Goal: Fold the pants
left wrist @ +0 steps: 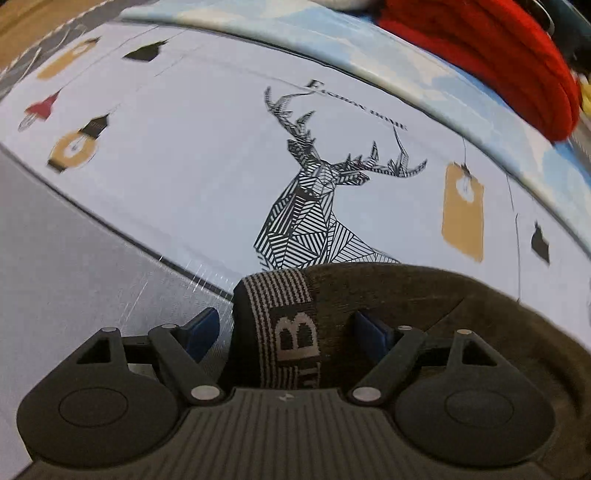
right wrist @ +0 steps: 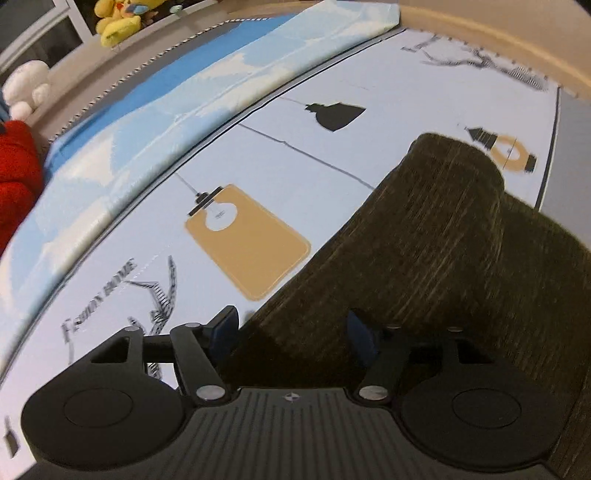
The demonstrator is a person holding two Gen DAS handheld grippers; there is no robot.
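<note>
The dark olive-brown pants lie on a white printed bed sheet. In the left wrist view their striped grey elastic waistband, marked with a letter B, sits between the blue pads of my left gripper, whose jaws stand wide apart around it. In the right wrist view the pants form a thick folded bundle running to the upper right. My right gripper has its jaws spread around the near edge of that fabric, without pinching it.
The sheet carries a deer drawing and lamp prints. A blue cloud-pattern cover lies along the far side. A red knitted item and yellow plush toys lie beyond it.
</note>
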